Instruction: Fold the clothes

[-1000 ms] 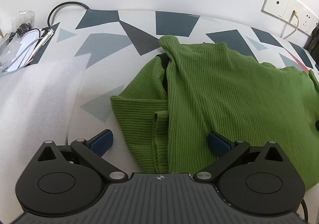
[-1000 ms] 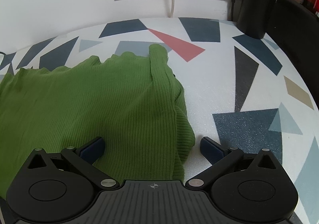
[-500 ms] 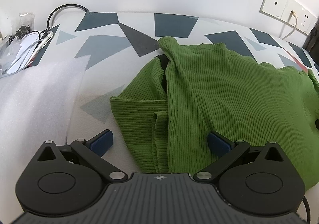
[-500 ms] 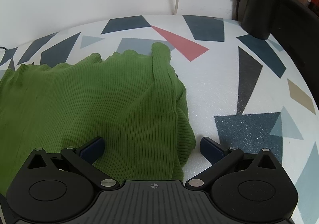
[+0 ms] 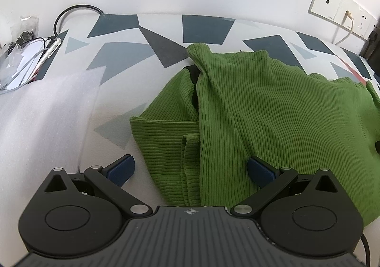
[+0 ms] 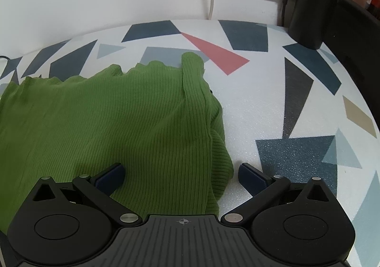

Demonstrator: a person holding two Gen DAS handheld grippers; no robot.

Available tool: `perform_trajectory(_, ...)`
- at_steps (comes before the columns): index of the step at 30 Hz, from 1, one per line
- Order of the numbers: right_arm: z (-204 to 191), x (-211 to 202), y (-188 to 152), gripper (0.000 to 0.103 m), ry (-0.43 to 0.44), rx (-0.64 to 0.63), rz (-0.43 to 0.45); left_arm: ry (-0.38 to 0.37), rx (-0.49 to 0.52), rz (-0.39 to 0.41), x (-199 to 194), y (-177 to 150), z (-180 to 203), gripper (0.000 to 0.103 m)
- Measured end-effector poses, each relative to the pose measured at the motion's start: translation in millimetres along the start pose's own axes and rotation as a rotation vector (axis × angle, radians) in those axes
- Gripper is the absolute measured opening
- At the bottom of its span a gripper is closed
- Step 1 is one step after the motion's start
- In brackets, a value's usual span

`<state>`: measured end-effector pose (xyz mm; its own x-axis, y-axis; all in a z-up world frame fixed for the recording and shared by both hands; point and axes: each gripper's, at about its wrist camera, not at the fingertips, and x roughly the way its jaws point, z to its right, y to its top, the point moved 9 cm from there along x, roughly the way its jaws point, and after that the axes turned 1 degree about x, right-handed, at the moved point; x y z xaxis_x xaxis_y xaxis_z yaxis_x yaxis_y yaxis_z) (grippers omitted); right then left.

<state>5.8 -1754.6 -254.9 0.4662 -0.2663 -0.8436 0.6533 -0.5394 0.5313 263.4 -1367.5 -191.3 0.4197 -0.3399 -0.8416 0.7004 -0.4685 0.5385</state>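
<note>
Left wrist view, change: almost none across the last second; the left gripper (image 5: 190,168) has kept its place low over the near-left corner of the green ribbed garment (image 5: 273,110), the camera only drifting a touch.
Left wrist view, gripper: jaws wide apart, one blue pad on the bare bench (image 5: 114,69), the other over the cloth; nothing clamped.
Left wrist view, garment: lies flat on the patterned bench, a side flap already turned in along its left edge, with a dark lining showing at the fold.
Right wrist view, change: the right gripper (image 6: 180,175) has likewise held steady at the opposite near corner.
Right wrist view, gripper: jaws spread, straddling the garment's right folded edge (image 6: 213,148); not closed on it.
Meaning for the task: both grippers look poised to pinch the near hem, probably for a fold away towards the wall.
Orientation: ribs run from the near edge to the wall; the long axis spans left to right between the grippers.
</note>
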Motion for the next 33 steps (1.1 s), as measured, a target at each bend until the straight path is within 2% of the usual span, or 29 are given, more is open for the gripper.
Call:
perform_trajectory(11, 0.5, -4.7, -4.2, 0.102, 0.049, -0.054, 0.041, -0.01, 0.004, -0.027, -2.1, -2.5, -3.8, 0.103)
perform_trajectory(24, 0.8, -4.0, -5.7, 0.102, 0.038, -0.044, 0.053, 0.001, 0.001, -0.018, -1.9, -3.9, -2.3, 0.103)
perform_trajectory(29, 4.6, -5.3, -5.9, 0.102, 0.06, -0.059, 0.038, -0.021, 0.02, -0.044, -2.0, -3.6, -3.6, 0.103)
perform_trajectory(33, 16.5, -8.2, -6.7, 0.102, 0.047, -0.029, 0.04, -0.01, -0.004, -0.062, -3.1, -3.9, -8.8, 0.103)
